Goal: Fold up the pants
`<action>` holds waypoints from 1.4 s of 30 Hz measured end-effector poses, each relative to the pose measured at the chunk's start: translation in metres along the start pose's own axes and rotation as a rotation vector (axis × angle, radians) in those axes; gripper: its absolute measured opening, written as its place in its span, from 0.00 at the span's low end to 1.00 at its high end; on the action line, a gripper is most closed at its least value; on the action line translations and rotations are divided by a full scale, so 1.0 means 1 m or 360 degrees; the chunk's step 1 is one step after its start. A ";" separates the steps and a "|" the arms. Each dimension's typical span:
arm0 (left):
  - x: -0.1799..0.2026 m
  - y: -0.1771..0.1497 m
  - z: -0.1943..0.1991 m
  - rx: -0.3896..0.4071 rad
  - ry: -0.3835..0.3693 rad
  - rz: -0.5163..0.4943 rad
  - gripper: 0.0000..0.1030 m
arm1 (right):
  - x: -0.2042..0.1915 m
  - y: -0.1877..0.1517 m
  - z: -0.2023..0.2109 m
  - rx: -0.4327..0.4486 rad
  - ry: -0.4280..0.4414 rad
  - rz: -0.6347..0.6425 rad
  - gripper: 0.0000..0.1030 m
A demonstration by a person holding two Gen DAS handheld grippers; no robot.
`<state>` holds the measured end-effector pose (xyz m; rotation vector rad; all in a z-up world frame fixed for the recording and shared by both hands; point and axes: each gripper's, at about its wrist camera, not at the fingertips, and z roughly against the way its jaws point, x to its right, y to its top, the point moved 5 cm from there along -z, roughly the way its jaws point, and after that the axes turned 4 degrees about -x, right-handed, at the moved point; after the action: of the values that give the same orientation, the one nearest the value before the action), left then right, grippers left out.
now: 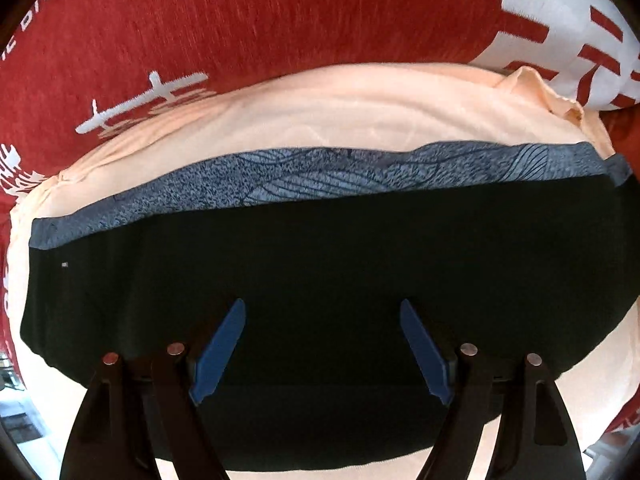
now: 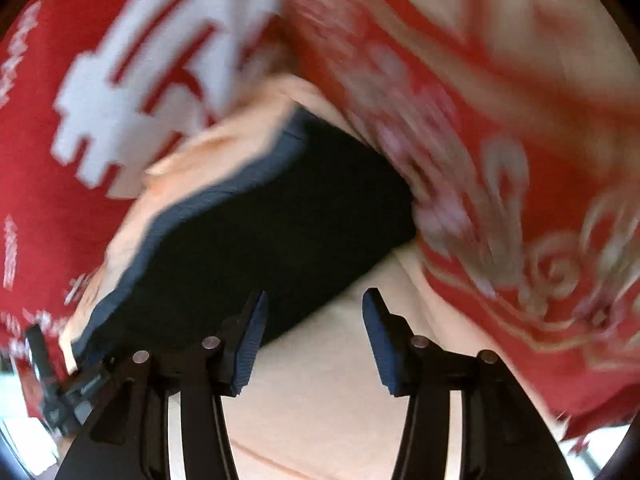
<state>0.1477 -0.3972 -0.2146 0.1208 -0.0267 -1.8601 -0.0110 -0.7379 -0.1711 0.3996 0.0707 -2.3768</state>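
**Squaring up the folded pants**

Left wrist view: the left gripper (image 1: pixel 322 312) hangs with its jaws wide and empty over the black pants (image 1: pixel 320 280), which lie as a flat folded block on a peach cloth (image 1: pixel 320 112), blue patterned waistband (image 1: pixel 340 176) at the far edge, red blanket (image 1: pixel 240 12) beyond. To finish well, press flat and keep the edges aligned.

Right wrist view: blurred. The right gripper (image 2: pixel 314 300) is also wide, holding nothing, just beside the pants' corner (image 2: pixel 260 220). Smooth outward rather than dragging the layers.
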 end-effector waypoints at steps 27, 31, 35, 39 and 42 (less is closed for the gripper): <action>0.034 0.074 -0.020 0.0180 0.0064 0.0136 1.00 | -0.127 0.021 -0.074 -0.0060 0.0074 0.0732 0.20; 0.011 0.082 -0.021 0.0212 0.0160 0.0104 1.00 | -0.101 0.055 -0.068 0.0050 0.0022 0.0662 0.19; -0.032 0.088 -0.017 0.0157 0.0265 0.0239 1.00 | -0.058 0.088 -0.057 0.0151 -0.0189 0.0500 0.19; -0.063 0.067 0.001 0.0157 0.0318 0.0233 1.00 | -0.056 0.085 -0.044 0.0141 -0.0276 0.0478 0.22; -0.075 0.031 0.002 0.0110 0.0380 0.0179 1.00 | -0.067 0.059 -0.031 0.0122 -0.0216 0.0529 0.23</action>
<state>0.1987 -0.3347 -0.2048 0.3809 0.0665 -1.7227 0.0830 -0.7332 -0.1764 0.2618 -0.1397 -2.0748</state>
